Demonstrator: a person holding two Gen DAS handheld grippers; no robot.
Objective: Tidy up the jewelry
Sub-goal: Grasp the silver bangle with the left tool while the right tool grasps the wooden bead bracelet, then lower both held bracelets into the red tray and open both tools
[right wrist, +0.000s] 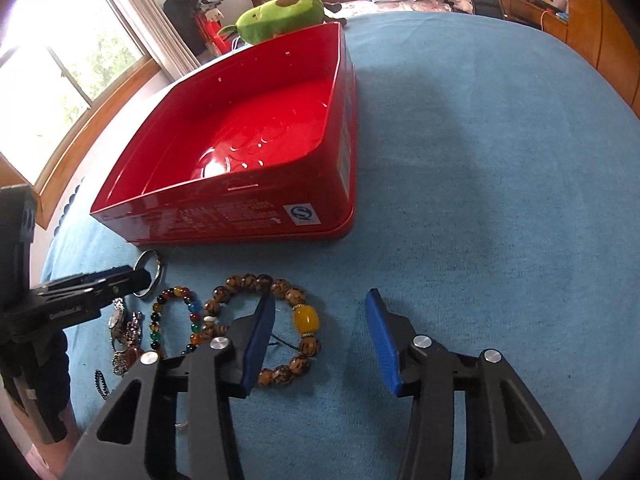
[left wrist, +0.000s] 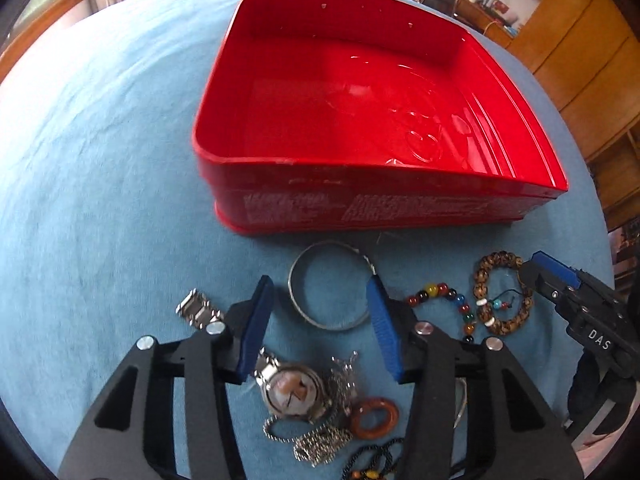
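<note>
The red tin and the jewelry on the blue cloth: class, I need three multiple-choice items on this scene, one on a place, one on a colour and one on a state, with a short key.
1. Where does the silver bangle lie?
A. inside the red tin
B. on the blue cloth in front of the red tin
C. on the green plush toy

2. What colour is the large oval bead on the brown bead bracelet?
A. yellow
B. white
C. purple

3. How does the left gripper stand?
A. shut on the wristwatch
B. shut on the bangle
C. open, holding nothing

Key: 1 B, the bangle rests on the blue cloth just before the red tin's near wall. 2 A, it shows amber yellow in the right wrist view. 3 C, its blue fingers stand wide apart above the wristwatch, gripping nothing.
</note>
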